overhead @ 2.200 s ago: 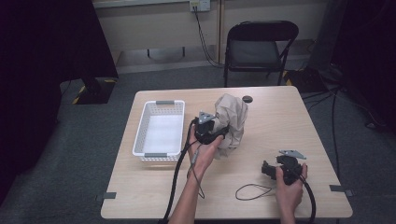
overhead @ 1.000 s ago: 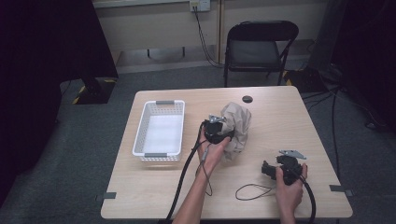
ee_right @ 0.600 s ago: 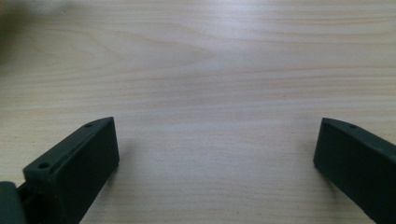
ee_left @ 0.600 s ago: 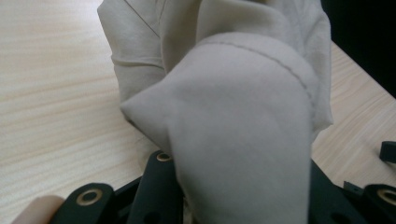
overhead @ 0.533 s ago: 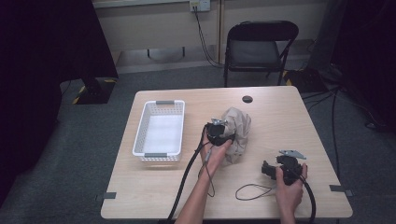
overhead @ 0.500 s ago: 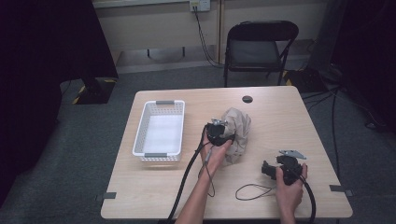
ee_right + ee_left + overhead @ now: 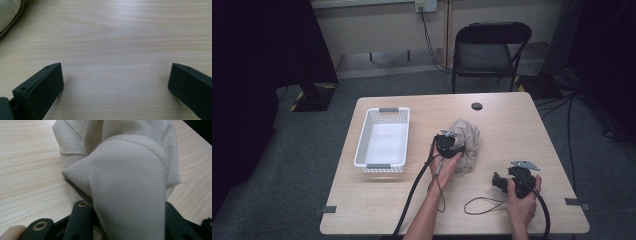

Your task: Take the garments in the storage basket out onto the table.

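Beige cloth (image 7: 130,182), soft, light and limp, lies bunched on the counter (image 7: 512,120) just ahead of the left tool (image 7: 447,146), whose jaws pinch a fold of it, probably the best hold, while the right tool (image 7: 115,92) gapes wide, empty.

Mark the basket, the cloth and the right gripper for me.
white basket (image 7: 360,143): high view, left long rim.
beige cloth (image 7: 468,141): high view, middle of the crumpled heap.
right gripper (image 7: 496,181): high view, between its fingertips, which stand apart over bare table.

Black grippers (image 7: 518,181), thick black cables (image 7: 412,192), bare forearms.
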The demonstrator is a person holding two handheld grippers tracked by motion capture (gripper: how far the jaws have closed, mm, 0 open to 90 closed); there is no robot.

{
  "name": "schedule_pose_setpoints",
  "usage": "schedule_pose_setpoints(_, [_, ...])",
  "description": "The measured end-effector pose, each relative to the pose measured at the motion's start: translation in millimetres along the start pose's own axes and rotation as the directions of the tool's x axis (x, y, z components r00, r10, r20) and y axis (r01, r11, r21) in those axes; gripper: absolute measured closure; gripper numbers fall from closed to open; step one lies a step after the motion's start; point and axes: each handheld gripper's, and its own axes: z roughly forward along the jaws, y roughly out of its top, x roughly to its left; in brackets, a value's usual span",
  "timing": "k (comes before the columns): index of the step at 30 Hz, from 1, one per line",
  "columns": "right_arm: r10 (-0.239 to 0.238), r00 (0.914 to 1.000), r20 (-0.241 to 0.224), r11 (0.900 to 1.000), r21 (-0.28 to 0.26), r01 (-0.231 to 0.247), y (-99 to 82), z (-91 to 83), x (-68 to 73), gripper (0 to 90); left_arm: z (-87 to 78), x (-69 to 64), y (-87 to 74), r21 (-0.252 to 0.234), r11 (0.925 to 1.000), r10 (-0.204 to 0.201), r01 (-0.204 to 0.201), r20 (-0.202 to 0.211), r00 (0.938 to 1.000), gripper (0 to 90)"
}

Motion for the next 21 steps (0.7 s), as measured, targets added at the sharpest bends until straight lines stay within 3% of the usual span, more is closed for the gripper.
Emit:
schedule_pose_setpoints(8, [0.000,1.0000,0.000,1.0000,0.000,0.000,0.0,0.0,0.0,0.0,4.5,-1.2,-1.9,0.006,1.0000,0.006,-0.006,0.001,1.0000,55.3])
schedule_pose_setpoints(12, [0.000,1.0000,0.000,1.0000,0.000,0.000,0.0,0.0,0.0,0.0,7.4,-2.0,-3.2,0.019,0.9998,0.012,-0.012,0.001,0.9999,40.4])
schedule_pose_setpoints(14, [0.000,1.0000,0.000,1.0000,0.000,0.000,0.0,0.0,0.0,0.0,8.7,-2.3,-3.7,0.016,0.9999,0.003,-0.003,-0.004,1.0000,36.5])
schedule_pose_setpoints(21, [0.000,1.0000,0.000,1.0000,0.000,0.000,0.0,0.0,0.0,0.0,13.5,-3.2,-5.8,0.018,0.9994,0.030,-0.030,-0.002,0.9995,23.9])
